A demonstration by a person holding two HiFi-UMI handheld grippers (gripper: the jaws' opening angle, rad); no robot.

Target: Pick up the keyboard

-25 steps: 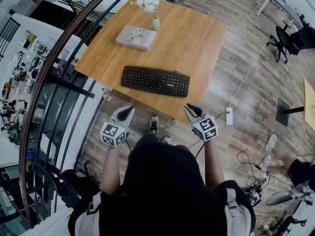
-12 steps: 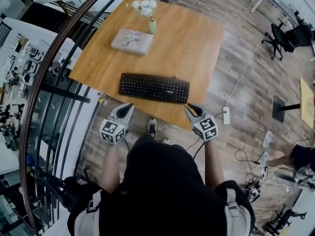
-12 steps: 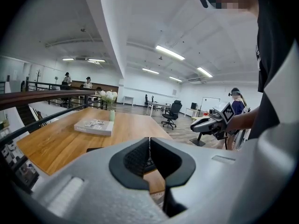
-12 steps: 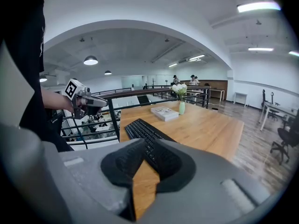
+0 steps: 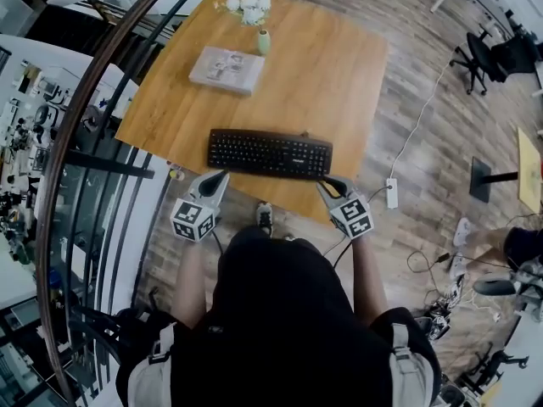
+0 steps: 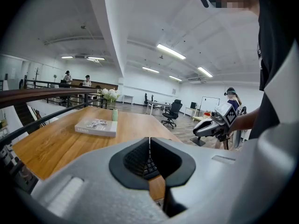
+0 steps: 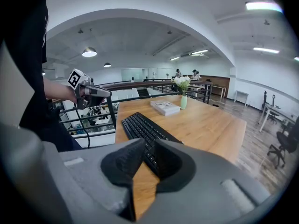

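Note:
A black keyboard (image 5: 270, 153) lies flat along the near edge of the wooden table (image 5: 331, 75). In the head view my left gripper (image 5: 219, 177) is shut and empty, its tips just short of the keyboard's near left corner. My right gripper (image 5: 329, 182) is shut and empty too, close to the near right corner. In the left gripper view the shut left gripper (image 6: 149, 139) shows a few keyboard (image 6: 148, 164) keys through the hollow of its jaws. In the right gripper view the keyboard (image 7: 142, 125) stretches away just beyond the right gripper (image 7: 146, 140).
A book (image 5: 226, 69), a small green vase (image 5: 264, 41) and white flowers (image 5: 246, 5) stand at the table's far side. A curved dark railing (image 5: 85, 142) runs along the left. A power strip (image 5: 391, 193) and cables lie on the floor at right, an office chair (image 5: 475, 53) beyond.
Both grippers have moved forward to the table's near edge and now sit close to the keyboard's two near corners. Their jaws stay shut.

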